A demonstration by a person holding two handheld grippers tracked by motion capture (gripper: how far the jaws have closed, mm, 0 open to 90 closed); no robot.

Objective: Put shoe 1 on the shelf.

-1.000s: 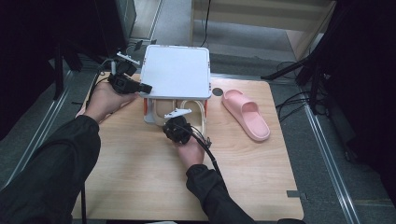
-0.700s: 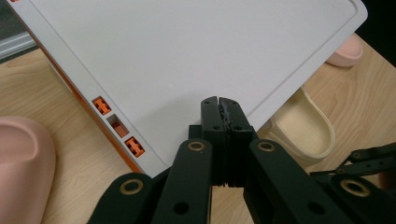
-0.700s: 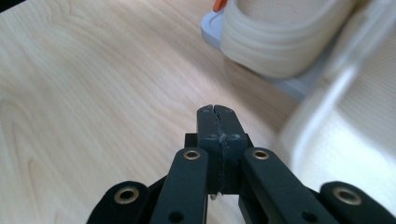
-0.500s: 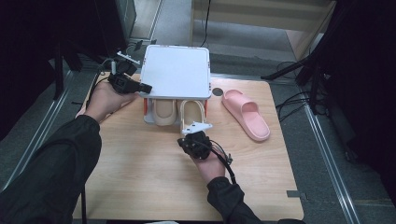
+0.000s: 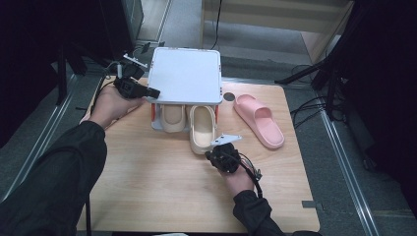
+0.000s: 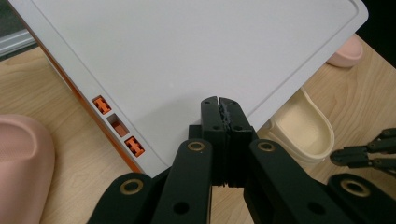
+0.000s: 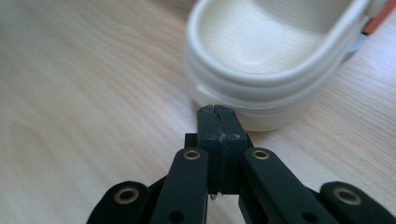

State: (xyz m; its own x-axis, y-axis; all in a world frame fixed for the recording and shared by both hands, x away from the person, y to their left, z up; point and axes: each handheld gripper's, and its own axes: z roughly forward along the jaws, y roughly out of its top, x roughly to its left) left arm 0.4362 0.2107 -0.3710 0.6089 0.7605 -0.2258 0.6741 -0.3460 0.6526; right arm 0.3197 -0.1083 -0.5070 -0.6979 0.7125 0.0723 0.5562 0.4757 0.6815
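Note:
A white-topped shoe rack (image 5: 184,73) with orange side pieces stands at the back of the wooden table. Under it lies one cream slipper (image 5: 173,118). A second cream slipper (image 5: 202,129) sticks out of its front. My left gripper (image 5: 155,92) is shut and empty, with its tips over the rack's front left corner (image 6: 187,84). Its jaws (image 6: 219,105) are pressed together. My right gripper (image 5: 212,152) is shut and empty, just short of the heel of the protruding slipper (image 7: 271,70). Its tips (image 7: 218,112) point at that heel.
A pink slipper (image 5: 258,120) lies on the table right of the rack. A pink rounded shape (image 6: 21,163) lies left of the rack; what it is I cannot tell. Bare wood lies in front of me. Cables and stands flank the table.
My right gripper has drawn back from the rack's front, toward me and to the right, uncovering the protruding cream slipper. The left gripper has stayed put.

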